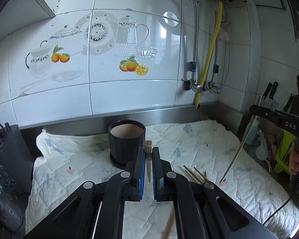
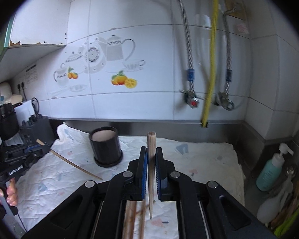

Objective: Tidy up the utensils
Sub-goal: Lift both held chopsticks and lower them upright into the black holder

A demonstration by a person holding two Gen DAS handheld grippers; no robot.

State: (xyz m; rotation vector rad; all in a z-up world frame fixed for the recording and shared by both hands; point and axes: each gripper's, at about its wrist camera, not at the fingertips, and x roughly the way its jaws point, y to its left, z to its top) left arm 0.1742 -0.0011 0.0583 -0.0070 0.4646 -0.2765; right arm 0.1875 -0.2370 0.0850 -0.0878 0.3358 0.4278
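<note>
Both grippers clamp one chopstick each: left gripper and right gripper, near the black utensil holder on the quilted cloth.

This is a home kitchen: glossy white wall tiles printed with teapots and oranges, a stainless steel counter backsplash, black-handled knives racked by the corner, and a yellow corrugated gas hose running down between braided metal water pipes (valves at their feet). A teal pump bottle stands nearby.
</note>
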